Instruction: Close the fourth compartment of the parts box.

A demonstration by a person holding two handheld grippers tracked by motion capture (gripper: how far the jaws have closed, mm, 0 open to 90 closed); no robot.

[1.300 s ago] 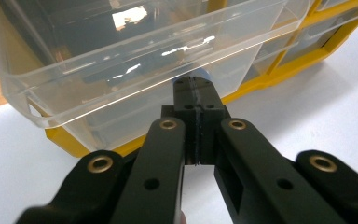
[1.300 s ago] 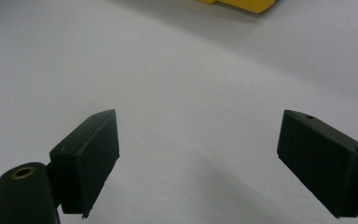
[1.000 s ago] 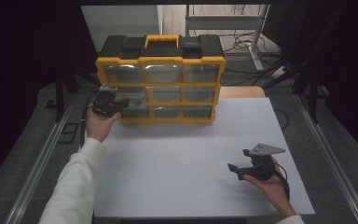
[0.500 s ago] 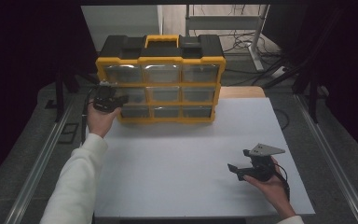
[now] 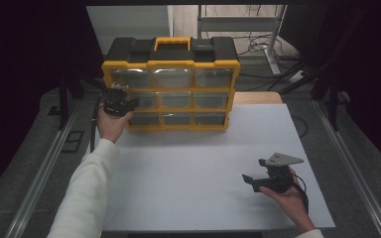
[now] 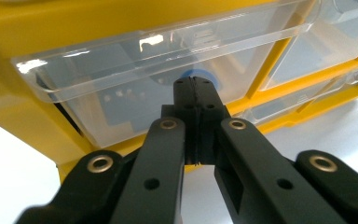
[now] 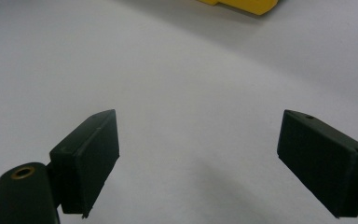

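A: How is the light in the high view?

B: Dim at nine and three o'clock, almost black; the white table (image 5: 188, 173) is evenly lit from overhead, with a soft shadow under the organizer (image 5: 171, 84).

A: And the gripper views?

B: Glare streaks on the clear drawer (image 6: 168, 79) towards eleven o'clock. The near black jaws are soft, out of focus, and the edges bend.

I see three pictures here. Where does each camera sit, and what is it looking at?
High view: above the person's side, looking forward and down on the white table; both forearms, left gripper, right gripper.
Left gripper view: rides the left gripper, jaws shut, at a clear drawer.
Right gripper view: rides the right gripper, jaws apart over the table.
Shared: the yellow organizer.
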